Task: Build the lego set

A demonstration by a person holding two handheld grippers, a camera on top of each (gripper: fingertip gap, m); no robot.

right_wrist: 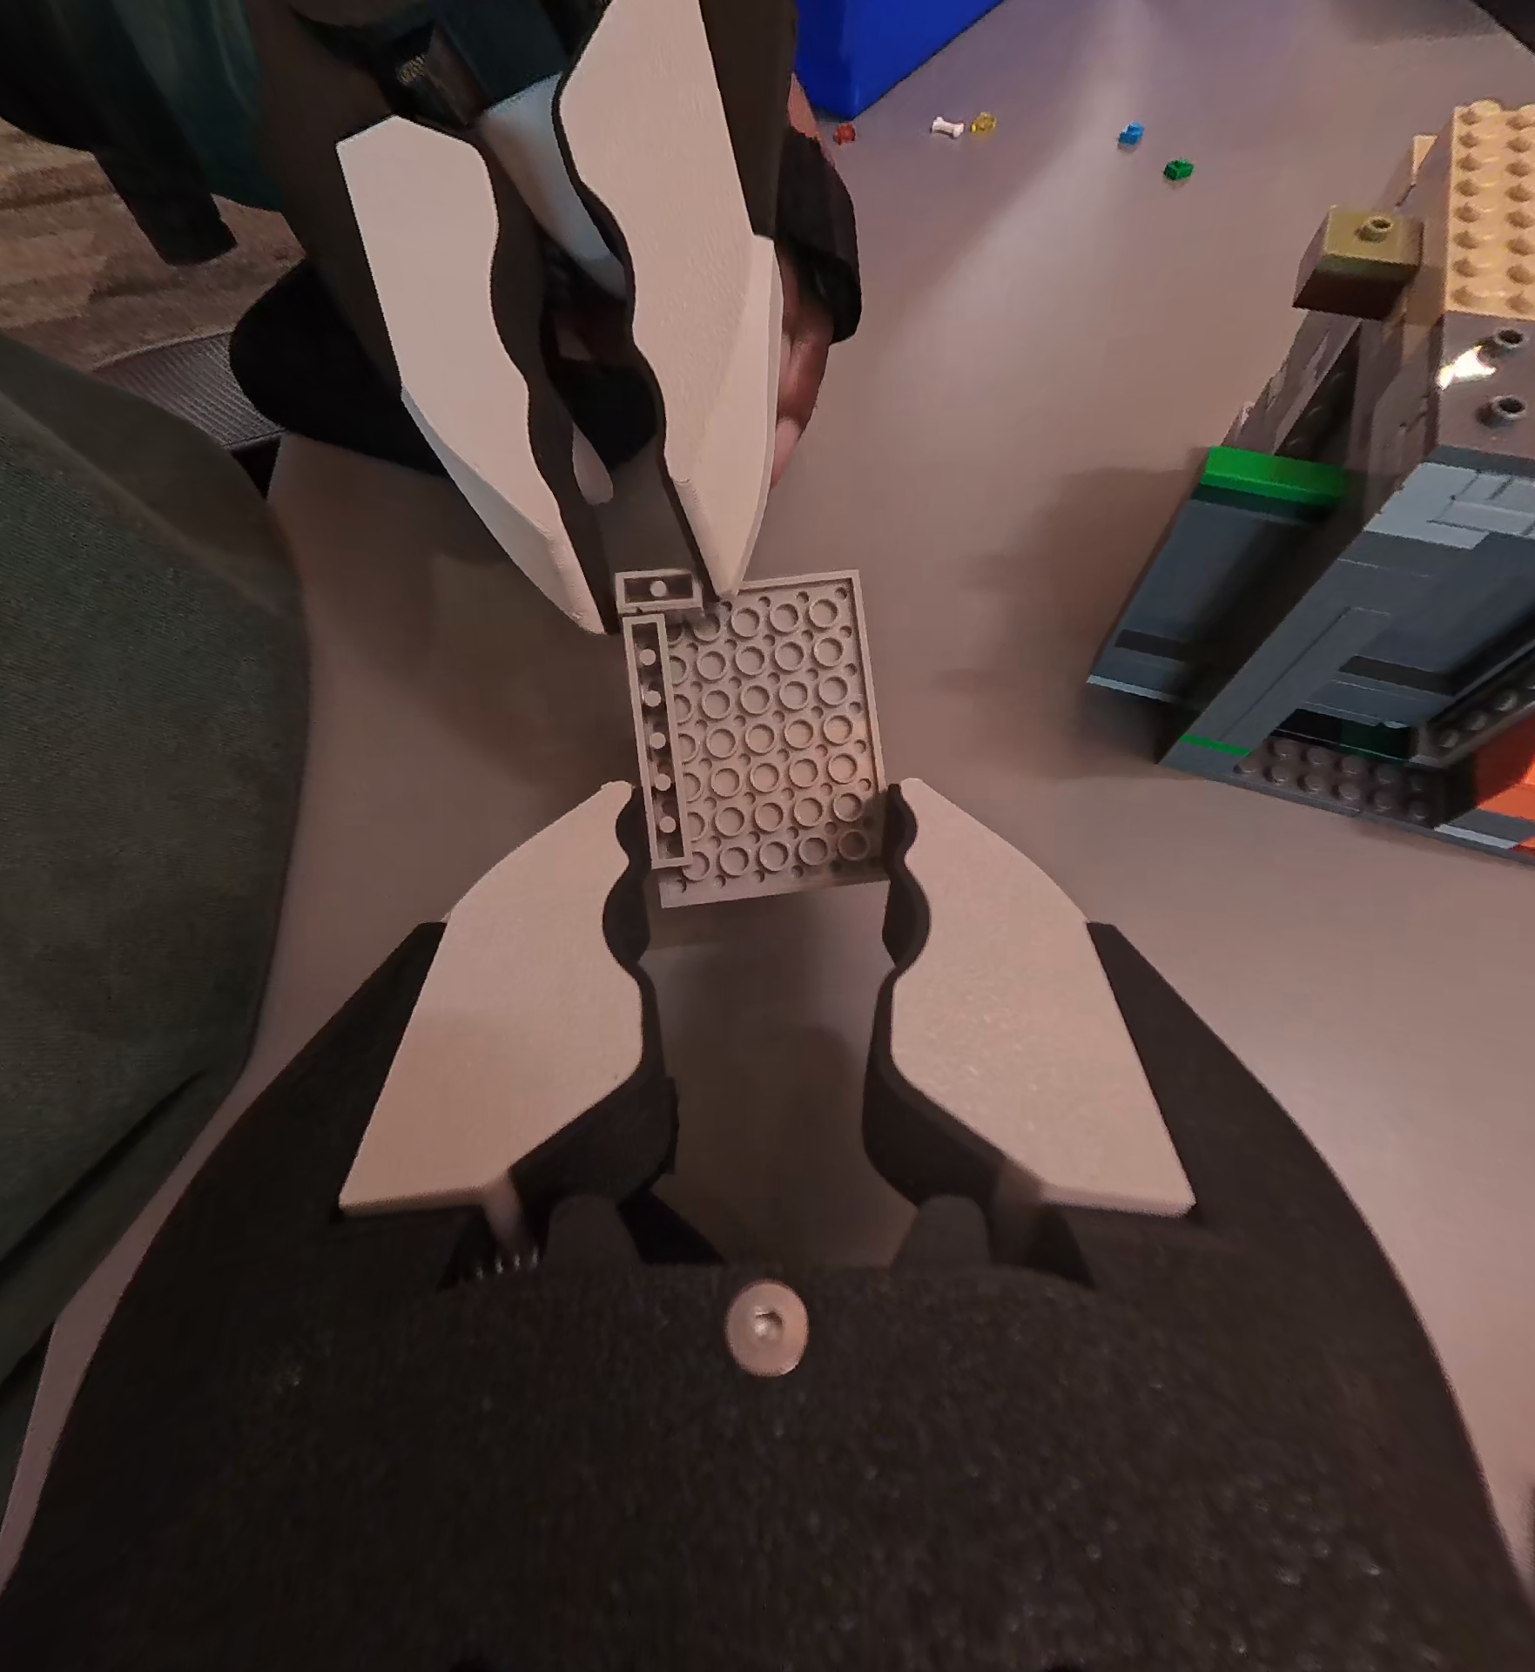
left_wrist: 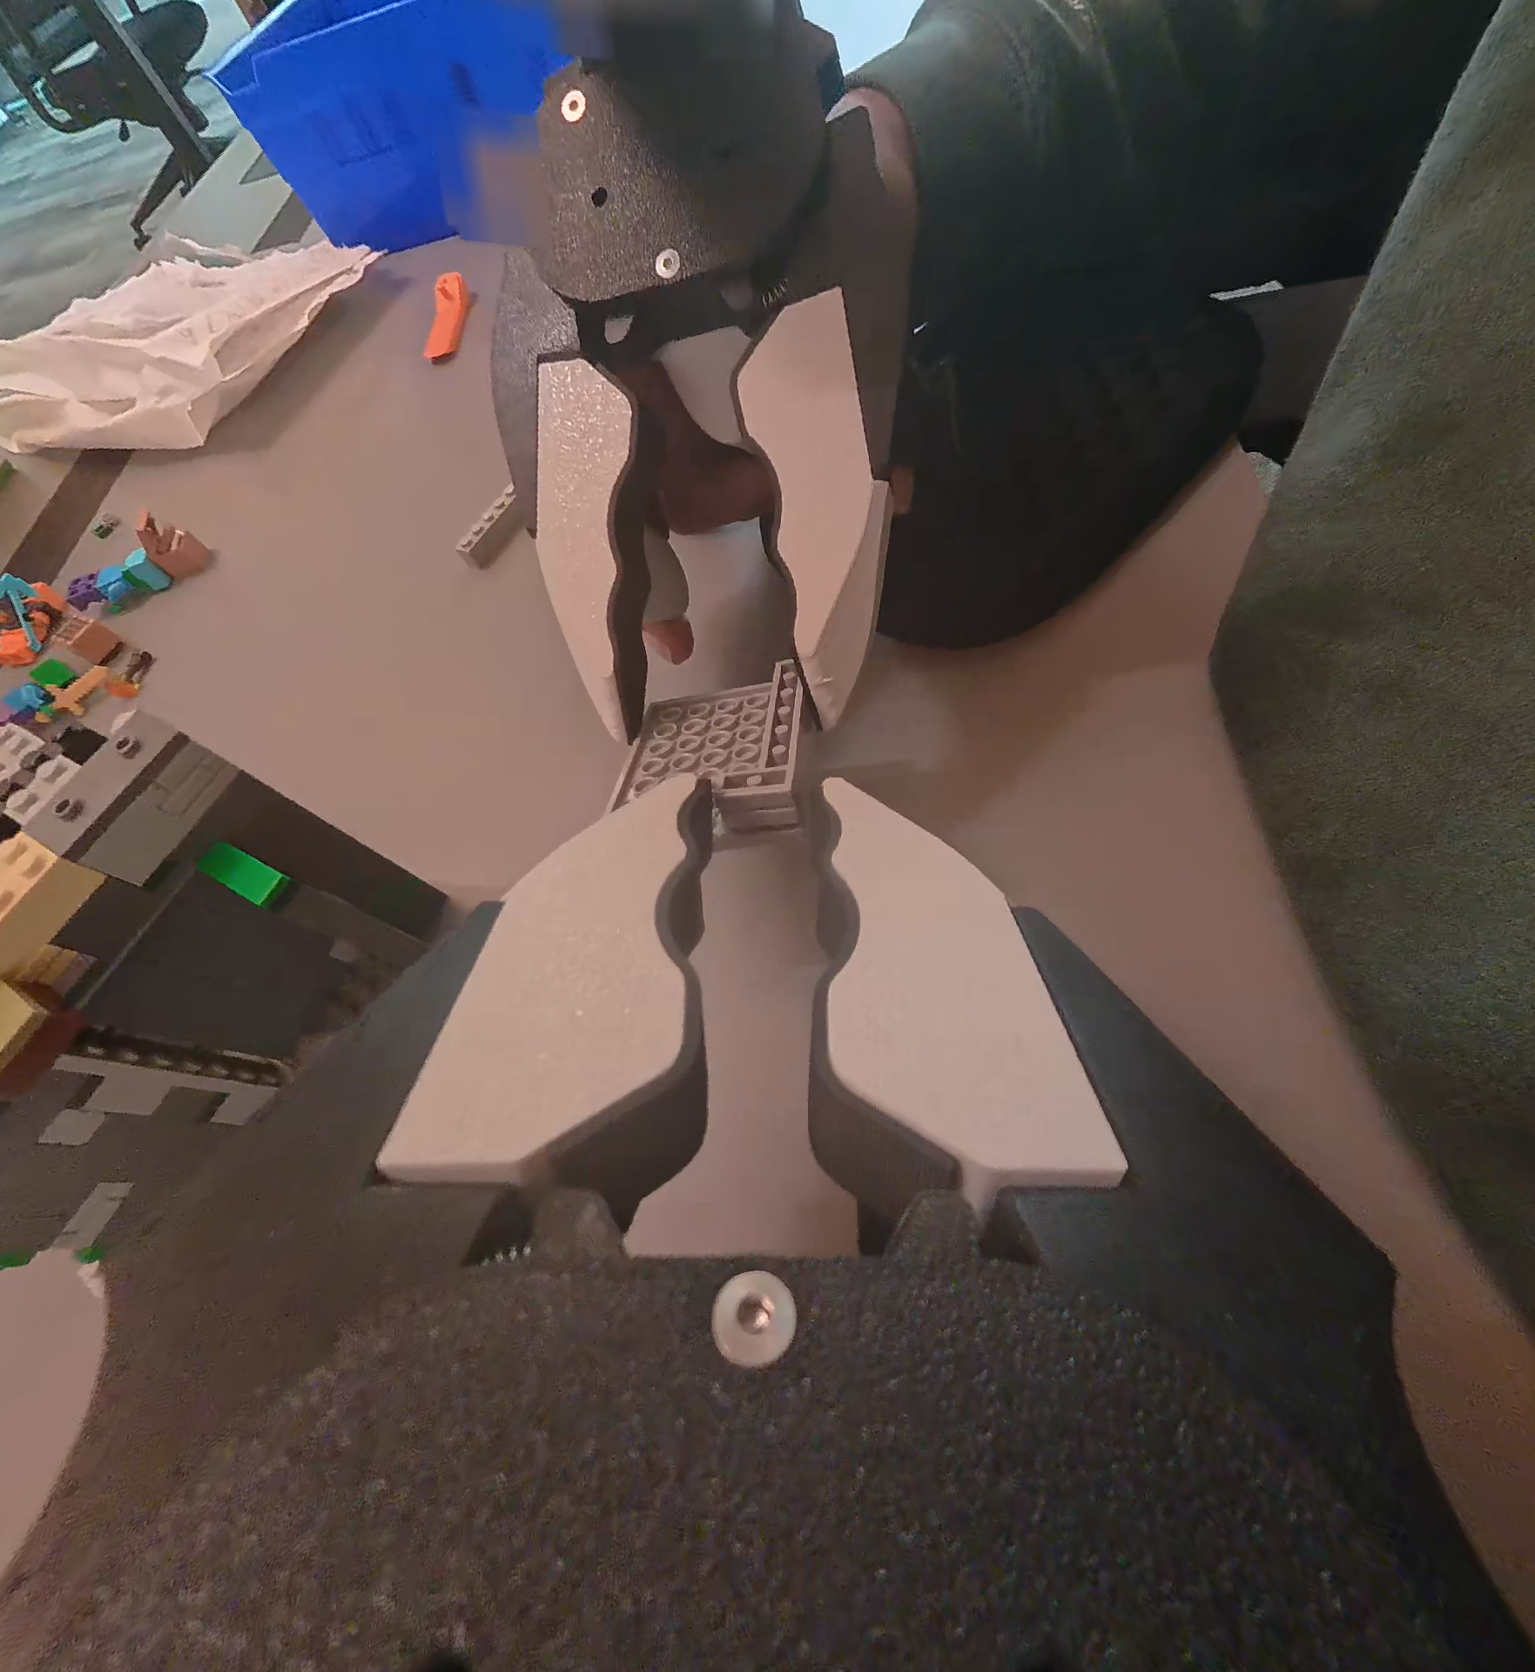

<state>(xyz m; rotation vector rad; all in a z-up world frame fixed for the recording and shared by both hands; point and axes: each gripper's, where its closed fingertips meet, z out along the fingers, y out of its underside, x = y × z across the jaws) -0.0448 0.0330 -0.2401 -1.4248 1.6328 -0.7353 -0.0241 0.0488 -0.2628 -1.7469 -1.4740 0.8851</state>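
My right gripper is shut on a grey studded plate and holds it by its two long edges, underside toward the camera, above the table. A long grey brick is stuck along one edge of the plate. A small grey brick sits at the plate's far corner. My left gripper comes from the opposite side. Its pads stand around the small brick with thin slits of space, so they do not press on it. The plate and the right gripper also show in the left wrist view.
A grey, tan and orange brick building stands on the grey table. Loose coloured pieces, a single grey brick, an orange tool, a white paper bag and a blue bin lie farther off. A green cushion is beside me. The grippers' ends are close to 4 cm from one another.
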